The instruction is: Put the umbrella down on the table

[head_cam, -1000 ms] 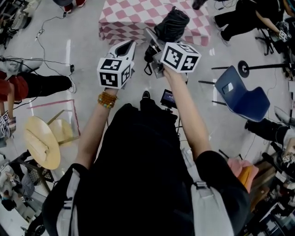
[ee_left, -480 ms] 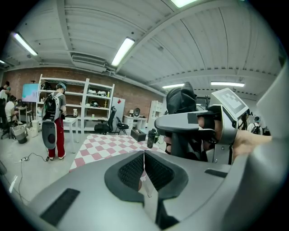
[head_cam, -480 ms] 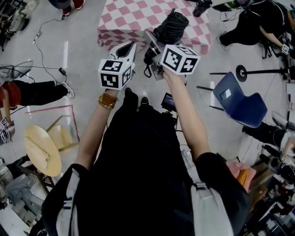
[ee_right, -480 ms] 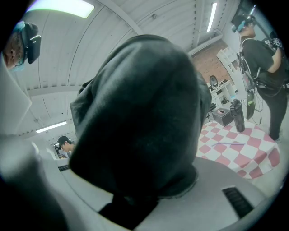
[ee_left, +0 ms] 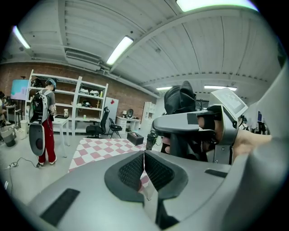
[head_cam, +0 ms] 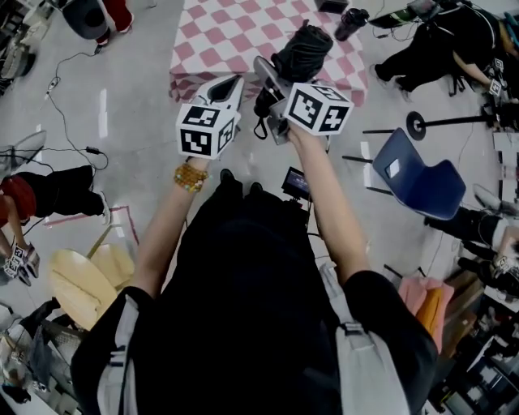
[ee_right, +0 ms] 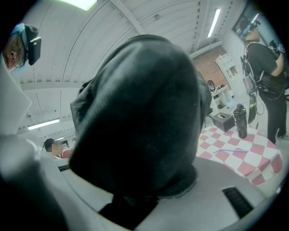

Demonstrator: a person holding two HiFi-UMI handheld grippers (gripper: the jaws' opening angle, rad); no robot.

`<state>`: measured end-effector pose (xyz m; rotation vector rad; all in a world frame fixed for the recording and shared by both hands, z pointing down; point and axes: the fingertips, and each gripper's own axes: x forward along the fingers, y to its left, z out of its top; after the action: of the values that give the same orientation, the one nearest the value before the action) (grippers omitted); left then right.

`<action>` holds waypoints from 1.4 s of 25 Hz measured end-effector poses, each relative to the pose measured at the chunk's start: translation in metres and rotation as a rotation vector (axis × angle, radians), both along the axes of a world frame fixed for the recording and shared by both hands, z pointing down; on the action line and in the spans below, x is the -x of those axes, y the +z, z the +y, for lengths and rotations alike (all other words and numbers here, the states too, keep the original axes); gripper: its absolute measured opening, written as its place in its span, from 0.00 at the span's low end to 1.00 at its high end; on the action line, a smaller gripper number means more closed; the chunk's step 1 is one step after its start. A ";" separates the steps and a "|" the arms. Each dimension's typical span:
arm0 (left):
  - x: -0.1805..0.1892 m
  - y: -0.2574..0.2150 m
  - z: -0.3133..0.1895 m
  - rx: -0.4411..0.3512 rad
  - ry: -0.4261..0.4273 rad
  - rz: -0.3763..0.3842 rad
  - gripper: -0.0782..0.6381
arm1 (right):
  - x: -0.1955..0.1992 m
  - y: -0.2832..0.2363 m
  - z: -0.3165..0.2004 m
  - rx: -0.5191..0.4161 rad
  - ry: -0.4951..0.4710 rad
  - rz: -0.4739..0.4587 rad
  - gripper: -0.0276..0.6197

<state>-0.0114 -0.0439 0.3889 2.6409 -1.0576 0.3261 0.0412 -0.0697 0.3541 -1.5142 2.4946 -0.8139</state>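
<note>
In the head view, the folded black umbrella is held in the air over the near edge of the table, which has a pink and white checked cloth. My right gripper is shut on it. In the right gripper view the umbrella fills most of the picture, clamped between that gripper's jaws. My left gripper hovers just left of it, shut and empty. In the left gripper view its pads meet, and the umbrella and right gripper show to the right.
A black bottle and a dark box stand at the table's far side. A blue chair is at the right and a wooden stool at the left. Seated and standing people ring the floor, and cables lie on it.
Both grippers have moved forward together toward the table, which now shows more of its top. The umbrella stays clamped in the right gripper.
</note>
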 end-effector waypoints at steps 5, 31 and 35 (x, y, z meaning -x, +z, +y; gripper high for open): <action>0.000 -0.002 -0.018 0.007 0.035 0.009 0.13 | 0.004 -0.009 -0.021 -0.008 0.028 0.020 0.33; -0.051 0.026 -0.193 0.080 -0.029 -0.061 0.13 | -0.038 0.021 -0.215 0.053 -0.076 -0.006 0.33; -0.063 0.034 -0.220 0.095 -0.034 -0.083 0.13 | -0.056 0.031 -0.244 0.064 -0.078 -0.006 0.33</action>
<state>0.0520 -0.2636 0.4232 2.5423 -1.0827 0.4708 0.0967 -0.3138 0.3849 -1.4387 2.5615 -0.9174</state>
